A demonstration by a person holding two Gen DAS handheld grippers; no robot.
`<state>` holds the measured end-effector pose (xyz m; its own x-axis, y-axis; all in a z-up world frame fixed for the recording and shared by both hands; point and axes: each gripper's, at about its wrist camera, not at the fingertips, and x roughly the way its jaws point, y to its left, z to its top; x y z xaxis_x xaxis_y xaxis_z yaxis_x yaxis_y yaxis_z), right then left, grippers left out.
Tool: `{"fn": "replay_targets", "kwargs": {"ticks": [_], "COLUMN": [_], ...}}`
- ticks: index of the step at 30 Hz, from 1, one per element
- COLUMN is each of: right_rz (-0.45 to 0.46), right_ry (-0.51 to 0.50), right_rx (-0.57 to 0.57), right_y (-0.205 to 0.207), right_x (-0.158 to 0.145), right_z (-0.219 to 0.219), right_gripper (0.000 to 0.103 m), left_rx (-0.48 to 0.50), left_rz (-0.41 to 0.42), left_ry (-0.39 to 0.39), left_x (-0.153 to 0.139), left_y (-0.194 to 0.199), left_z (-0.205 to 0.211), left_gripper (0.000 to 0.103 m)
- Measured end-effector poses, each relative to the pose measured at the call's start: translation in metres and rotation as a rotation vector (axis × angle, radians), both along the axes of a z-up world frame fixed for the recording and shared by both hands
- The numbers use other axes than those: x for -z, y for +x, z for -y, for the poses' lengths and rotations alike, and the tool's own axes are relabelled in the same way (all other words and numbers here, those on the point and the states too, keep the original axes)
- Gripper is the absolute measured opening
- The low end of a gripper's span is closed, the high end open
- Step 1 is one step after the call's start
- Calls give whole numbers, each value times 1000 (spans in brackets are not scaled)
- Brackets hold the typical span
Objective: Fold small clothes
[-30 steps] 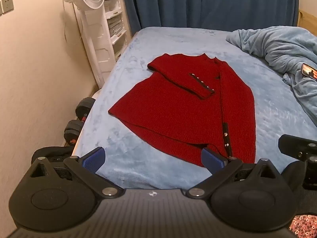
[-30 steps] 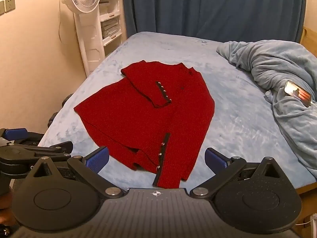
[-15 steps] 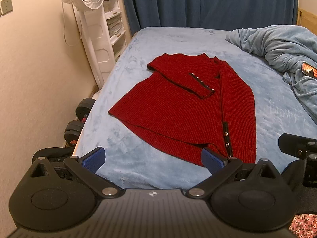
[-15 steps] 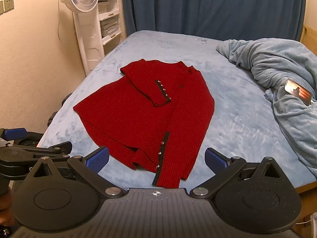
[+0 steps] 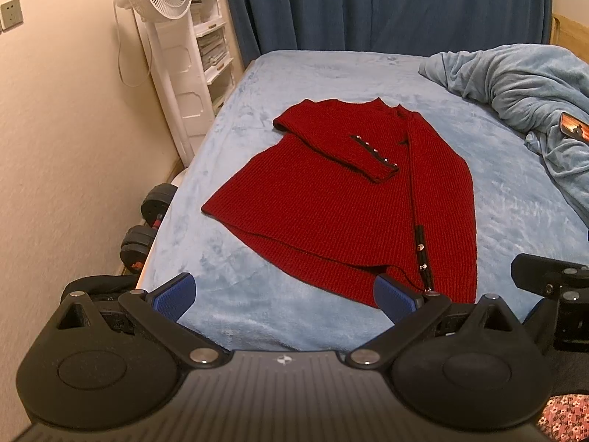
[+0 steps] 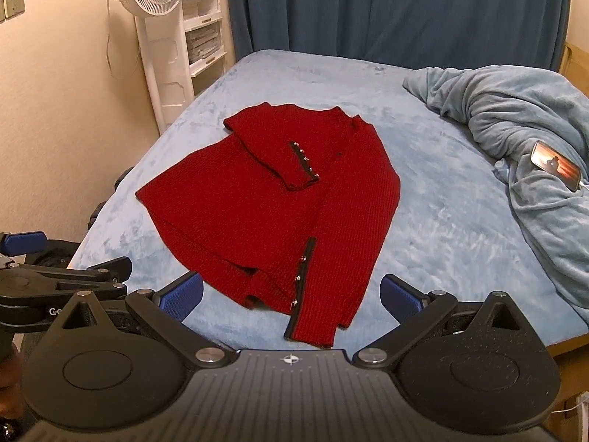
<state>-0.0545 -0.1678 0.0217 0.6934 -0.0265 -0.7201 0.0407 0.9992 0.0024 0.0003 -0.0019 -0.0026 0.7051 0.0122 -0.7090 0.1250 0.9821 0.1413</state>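
1. Little has moved since the earlier frames: the red sweater [image 5: 342, 206] lies as it did, and both views hold almost the same framing, with only a slight drift of the right wrist view.
2. Relation governing the coming move: the sweater lies straight ahead of both grippers, its long axis running away from them, hem nearest, collar farthest. The right gripper [image 6: 291, 294] faces the near cuff and the right-hand part of the hem; the left gripper [image 5: 283, 294] faces the hem's left and middle run. Judged by framing, the right gripper is nearer to a graspable edge.
3. Appearance of the sweater: a ribbed red knit, spread flat. One sleeve is folded across the chest, with a buttoned cuff [image 6: 303, 167] on top. The other sleeve is laid down along the body, and its dark-trimmed cuff [image 6: 307, 326] reaches past the hem. The hem flares to the left.
4. Location: on the light blue bed cover [image 5: 368, 77], towards its near edge.
5. Gripper state: both are released, jaws spread wide, empty, and clear of the fabric.
6. Surroundings: a rumpled blue blanket [image 6: 515, 110] with a phone [image 6: 557, 164] on it lies well apart to the right; dumbbells [image 5: 147, 228] sit on the floor to the left.
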Motion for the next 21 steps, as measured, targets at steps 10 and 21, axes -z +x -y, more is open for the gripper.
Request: {"fn": "replay_targets", "kwargs": {"ticks": [10,21], "right_rz": [-1,-9], "right_ry": [0,-4], "right_rx": [0,-1], "right_y": [0,1], "right_x": [0,1], "right_z": [0,-2], "right_gripper": [101,101], "left_rx": [1,2], "left_rz": [1,-2], "left_ry": [14,11], "left_x": [2,4], "left_y": [-1,-3], "left_z": [1,2], "left_gripper": [103,103]}}
